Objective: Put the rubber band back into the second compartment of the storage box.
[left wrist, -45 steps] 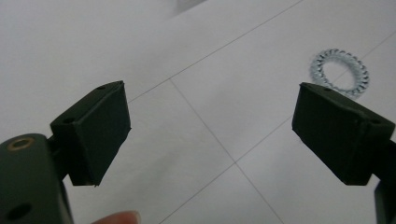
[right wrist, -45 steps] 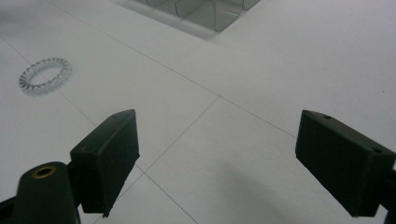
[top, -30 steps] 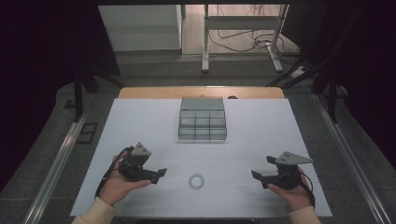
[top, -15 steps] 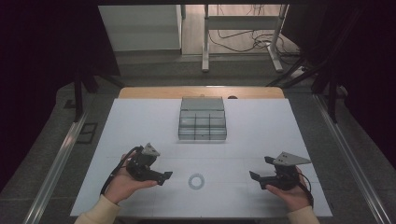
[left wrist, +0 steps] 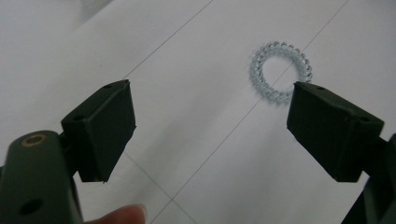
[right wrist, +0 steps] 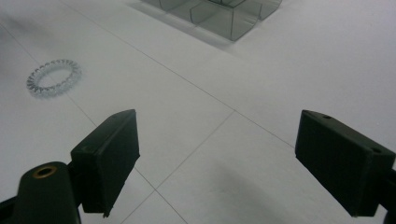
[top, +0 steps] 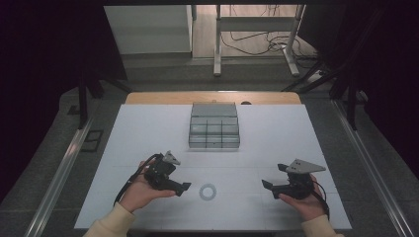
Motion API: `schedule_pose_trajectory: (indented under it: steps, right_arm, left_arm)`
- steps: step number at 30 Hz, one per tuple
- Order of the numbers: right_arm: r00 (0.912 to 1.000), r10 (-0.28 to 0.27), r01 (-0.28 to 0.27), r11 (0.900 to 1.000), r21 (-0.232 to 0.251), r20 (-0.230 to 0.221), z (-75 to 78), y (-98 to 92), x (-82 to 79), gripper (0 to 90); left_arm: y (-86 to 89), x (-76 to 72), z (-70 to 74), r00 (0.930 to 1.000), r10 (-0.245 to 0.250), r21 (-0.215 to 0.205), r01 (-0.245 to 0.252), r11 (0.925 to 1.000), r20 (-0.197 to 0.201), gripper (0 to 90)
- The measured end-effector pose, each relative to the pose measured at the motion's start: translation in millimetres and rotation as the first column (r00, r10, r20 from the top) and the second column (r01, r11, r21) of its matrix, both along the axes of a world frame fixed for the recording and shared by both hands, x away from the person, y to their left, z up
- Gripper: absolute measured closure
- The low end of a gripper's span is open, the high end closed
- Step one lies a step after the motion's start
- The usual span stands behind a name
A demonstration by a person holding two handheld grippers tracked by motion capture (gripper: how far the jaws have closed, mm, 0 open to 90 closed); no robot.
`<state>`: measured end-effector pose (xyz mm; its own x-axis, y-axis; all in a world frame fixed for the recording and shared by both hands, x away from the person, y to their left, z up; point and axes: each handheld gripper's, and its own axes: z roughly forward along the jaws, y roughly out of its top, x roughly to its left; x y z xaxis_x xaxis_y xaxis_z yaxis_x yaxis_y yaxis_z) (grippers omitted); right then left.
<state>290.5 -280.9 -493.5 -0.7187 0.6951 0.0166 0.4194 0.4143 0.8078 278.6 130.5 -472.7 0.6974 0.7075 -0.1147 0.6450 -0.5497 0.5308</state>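
Jaws wide on both, our left gripper point(top: 184, 186) has slid in toward the coil ring point(top: 208, 191) lying near mid-table, so we judge a pickup imminent; right gripper point(top: 267, 185) idles.

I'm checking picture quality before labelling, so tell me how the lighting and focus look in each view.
High view: white table evenly lit, dark surroundings. Left gripper view: clear coiled plastic ring sharp, fingertip at the bottom edge blurred. Right gripper view: soft shadow beside the clear plastic compartment box.

Bare table point(top: 276, 148) around coil ring point(top: 208, 191)
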Motion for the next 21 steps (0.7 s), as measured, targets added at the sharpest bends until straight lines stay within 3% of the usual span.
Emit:
schedule_pose_trajectory:
  steps: [21]
  right_arm:
    - [0.9999, -0.002, 0.002, 1.0, -0.006, -0.01, -1.1, -0.3, -0.9, 14.2]
  left_arm:
    - [-38.7, 12.0, -4.9, 0.9949, -0.087, 0.03, 0.089, 0.9956, -0.051, 16.7]
